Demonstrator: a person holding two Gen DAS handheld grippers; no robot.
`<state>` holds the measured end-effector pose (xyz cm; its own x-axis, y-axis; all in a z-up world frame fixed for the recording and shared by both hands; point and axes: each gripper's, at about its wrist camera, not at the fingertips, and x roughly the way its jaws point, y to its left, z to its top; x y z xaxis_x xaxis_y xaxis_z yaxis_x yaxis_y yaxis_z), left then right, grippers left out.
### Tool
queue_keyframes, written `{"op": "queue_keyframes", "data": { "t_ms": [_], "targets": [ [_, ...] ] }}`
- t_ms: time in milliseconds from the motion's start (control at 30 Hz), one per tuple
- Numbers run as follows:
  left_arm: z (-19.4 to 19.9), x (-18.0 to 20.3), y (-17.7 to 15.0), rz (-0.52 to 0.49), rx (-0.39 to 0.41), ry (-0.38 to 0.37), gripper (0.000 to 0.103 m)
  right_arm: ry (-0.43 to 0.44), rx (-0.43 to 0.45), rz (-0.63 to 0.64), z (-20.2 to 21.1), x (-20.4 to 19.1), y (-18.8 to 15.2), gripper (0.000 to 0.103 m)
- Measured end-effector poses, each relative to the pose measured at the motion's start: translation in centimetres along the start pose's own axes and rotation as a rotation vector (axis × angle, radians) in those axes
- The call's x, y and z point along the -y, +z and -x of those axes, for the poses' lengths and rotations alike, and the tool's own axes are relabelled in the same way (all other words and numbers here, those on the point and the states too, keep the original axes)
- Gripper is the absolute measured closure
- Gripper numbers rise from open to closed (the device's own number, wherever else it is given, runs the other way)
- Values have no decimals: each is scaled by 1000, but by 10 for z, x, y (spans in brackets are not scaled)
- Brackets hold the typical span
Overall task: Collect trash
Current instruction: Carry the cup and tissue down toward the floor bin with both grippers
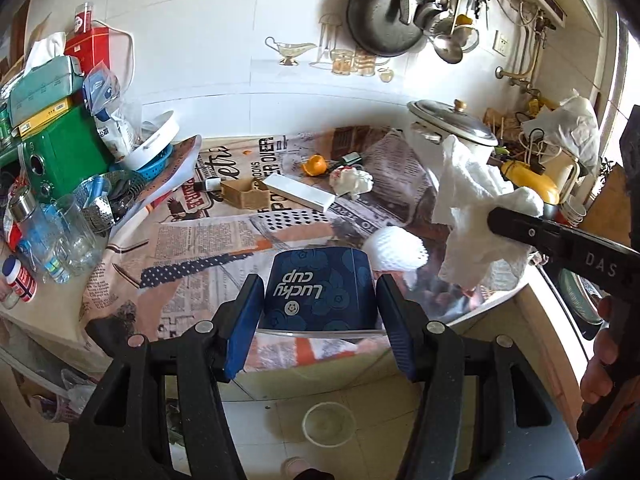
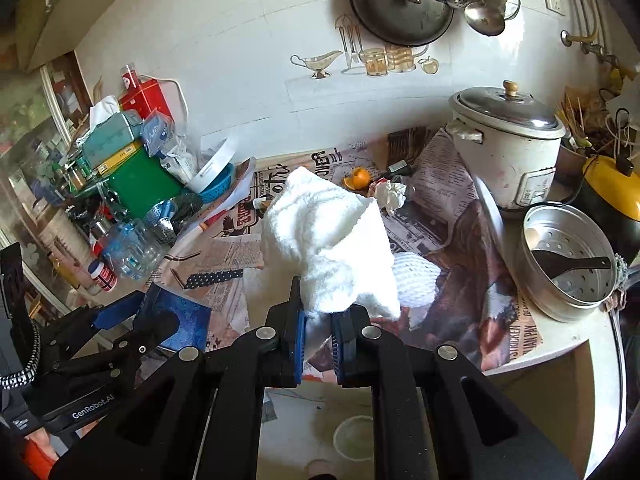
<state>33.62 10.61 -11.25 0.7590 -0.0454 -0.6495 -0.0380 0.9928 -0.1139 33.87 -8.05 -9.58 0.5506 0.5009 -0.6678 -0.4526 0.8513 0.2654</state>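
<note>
My left gripper [image 1: 320,312] is shut on a dark blue "Lucky cup" paper cup [image 1: 320,288], held upside down above the counter's front edge. My right gripper [image 2: 318,328] is shut on a crumpled white paper towel [image 2: 328,240] and holds it up over the counter; the towel also shows in the left wrist view [image 1: 472,208]. On the newspaper-covered counter [image 1: 200,248] lie a white foam fruit net [image 1: 396,252], a crumpled tissue [image 1: 352,182], an orange peel [image 1: 314,165], a small brown box [image 1: 244,194] and a long white box [image 1: 300,194].
A rice cooker [image 2: 508,148] and a metal steamer pot [image 2: 568,260] stand on the right. Bottles, a glass, boxes and a green appliance [image 1: 60,152] crowd the left. Pans and ladles hang on the tiled wall [image 2: 400,4]. A round white rim [image 1: 328,424] lies on the floor below.
</note>
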Motion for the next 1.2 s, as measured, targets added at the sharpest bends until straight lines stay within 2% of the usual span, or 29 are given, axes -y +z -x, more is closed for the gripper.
{"op": "queue_keyframes", "data": {
  "t_ms": [167,333,500,633,800,933,1033,1200],
  "targets": [
    [18,39,-29,33,-15,12,46,30,-21,3,30,22,-29,93],
    [28,76,-66,72,-50,29,46,48,-85,9,51,49,-66,93],
    [32,102,-102,101,-100,48,46,61,-138,23,58,67,-99,93],
    [24,106,-126,123,-160,59,46,69,-177,16,52,76,-121,93],
    [-1,99,-161,139,-248,80,46,82,-243,-19,27,85,-149,93],
    [-35,84,-190,139,-311,95,46,80,-301,-43,-6,90,-174,93],
    [-64,74,-213,118,-334,117,46,74,-341,-61,-36,94,-196,93],
    [-120,50,-260,122,-368,107,46,48,-395,-99,-99,100,-245,93]
  ]
}}
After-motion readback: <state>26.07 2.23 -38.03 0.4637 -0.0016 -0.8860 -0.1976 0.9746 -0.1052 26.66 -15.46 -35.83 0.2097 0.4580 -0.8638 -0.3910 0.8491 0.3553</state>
